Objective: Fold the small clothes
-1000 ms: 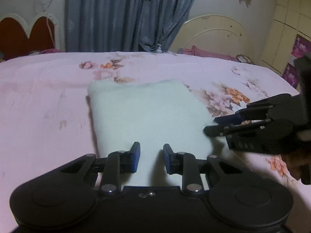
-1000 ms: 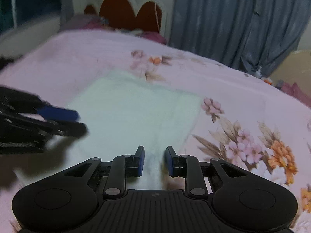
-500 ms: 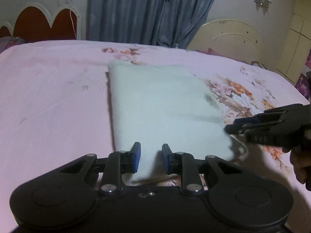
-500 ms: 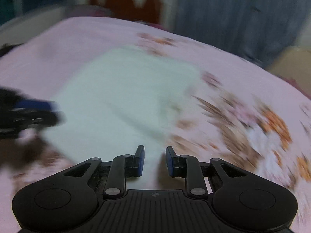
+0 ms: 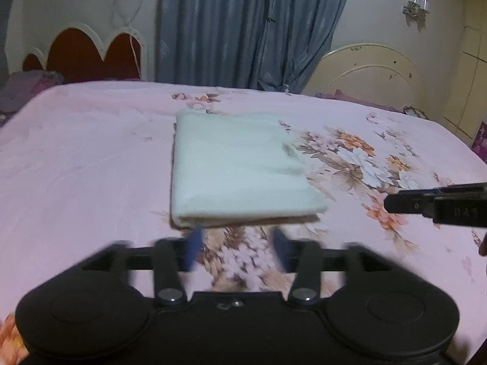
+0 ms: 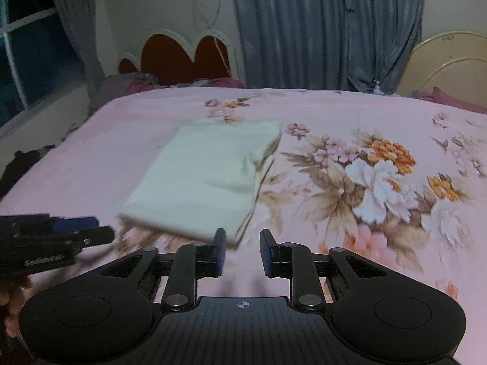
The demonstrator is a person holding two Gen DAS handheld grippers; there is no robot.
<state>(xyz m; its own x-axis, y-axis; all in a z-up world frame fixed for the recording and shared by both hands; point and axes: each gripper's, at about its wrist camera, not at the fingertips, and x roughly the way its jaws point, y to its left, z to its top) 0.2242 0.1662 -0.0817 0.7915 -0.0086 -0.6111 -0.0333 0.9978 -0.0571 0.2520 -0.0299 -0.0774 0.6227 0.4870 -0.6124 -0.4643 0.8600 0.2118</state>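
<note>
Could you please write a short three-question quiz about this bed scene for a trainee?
1. True or false: the left tool is gripping the folded cloth.
2. What does the folded cloth lie on? A) a wooden table B) a pink flowered bedsheet C) a chair
3. Fill in: behind the bed hangs a grey-blue ____.

Key:
1. False. Its jaws are opening, with nothing between them; the cloth lies just beyond the tips.
2. B.
3. Curtain.
</note>
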